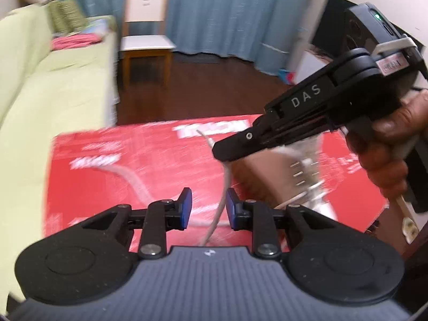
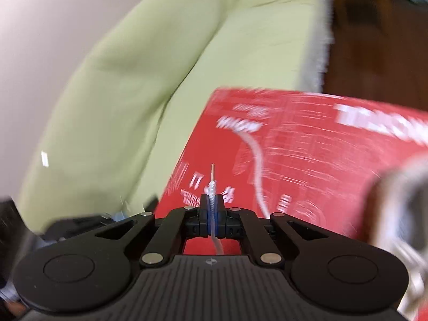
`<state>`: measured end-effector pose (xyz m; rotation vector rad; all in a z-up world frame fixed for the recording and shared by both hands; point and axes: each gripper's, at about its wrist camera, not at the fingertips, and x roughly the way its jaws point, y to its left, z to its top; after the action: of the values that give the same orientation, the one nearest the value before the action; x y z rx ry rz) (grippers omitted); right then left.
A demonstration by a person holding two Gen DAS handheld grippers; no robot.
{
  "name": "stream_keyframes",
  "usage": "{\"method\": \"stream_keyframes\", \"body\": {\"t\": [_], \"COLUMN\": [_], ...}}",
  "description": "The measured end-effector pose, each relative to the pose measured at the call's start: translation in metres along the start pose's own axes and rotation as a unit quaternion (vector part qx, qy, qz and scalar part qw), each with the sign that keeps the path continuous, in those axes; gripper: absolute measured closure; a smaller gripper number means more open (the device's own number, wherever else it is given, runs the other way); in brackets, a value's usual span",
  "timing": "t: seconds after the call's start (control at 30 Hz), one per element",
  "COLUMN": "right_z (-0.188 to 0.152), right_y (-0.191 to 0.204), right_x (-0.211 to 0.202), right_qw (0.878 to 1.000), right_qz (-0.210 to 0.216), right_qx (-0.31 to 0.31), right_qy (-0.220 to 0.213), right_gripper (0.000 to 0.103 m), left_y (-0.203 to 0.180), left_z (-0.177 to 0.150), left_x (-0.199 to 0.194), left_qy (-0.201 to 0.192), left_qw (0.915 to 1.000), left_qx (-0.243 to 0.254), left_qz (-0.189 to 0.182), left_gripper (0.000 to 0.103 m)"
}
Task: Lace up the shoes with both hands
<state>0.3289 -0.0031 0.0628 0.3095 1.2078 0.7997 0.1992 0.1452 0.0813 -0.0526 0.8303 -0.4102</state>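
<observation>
A white shoelace (image 1: 218, 214) hangs between the blue pads of my left gripper (image 1: 208, 206), which stands open without pressing it. The lace climbs to the tip of my right gripper (image 1: 223, 153), which a hand (image 1: 385, 144) holds at the upper right. In the right wrist view my right gripper (image 2: 212, 203) is shut on the lace end (image 2: 212, 187), whose tip sticks out past the pads. A blurred brown shoe (image 1: 270, 179) with metal eyelets (image 1: 299, 174) lies on the red printed surface (image 1: 149, 144). The other lace end (image 1: 131, 176) curls across that surface to the left.
A light green sofa (image 1: 53, 93) runs along the left of the red surface. A wooden chair with a white seat (image 1: 145, 42) stands before blue curtains (image 1: 227, 13). Dark wooden floor (image 1: 208, 88) lies beyond. A dark cabinet (image 1: 331, 26) stands at the far right.
</observation>
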Motion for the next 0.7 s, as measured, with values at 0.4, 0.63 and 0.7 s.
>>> {"method": "stream_keyframes", "body": {"t": [0.4,0.63,0.7], "right_z": [-0.028,-0.029,-0.028], "right_y": [-0.111,-0.158,-0.168], "right_x": [-0.108,-0.136,-0.141], "right_qw": [0.988,0.989,0.99], "right_qz": [0.04,0.037,0.022], "right_qx": [0.148,0.145,0.136], "right_qy": [-0.021,-0.016,-0.02], "right_gripper": [0.092,0.087,0.087], "left_y": [-0.13,-0.156,-0.161], "left_z": [0.026,0.014,0.012], "left_x": [0.058,0.077,0.084], "left_qy": [0.074,0.117,0.132], "left_qw": [0.9755,0.9426,0.9322], "left_qx": [0.207,0.312,0.336], "left_qz": [0.006,0.019,0.022], "left_gripper": [0.102,0.102,0.102]}}
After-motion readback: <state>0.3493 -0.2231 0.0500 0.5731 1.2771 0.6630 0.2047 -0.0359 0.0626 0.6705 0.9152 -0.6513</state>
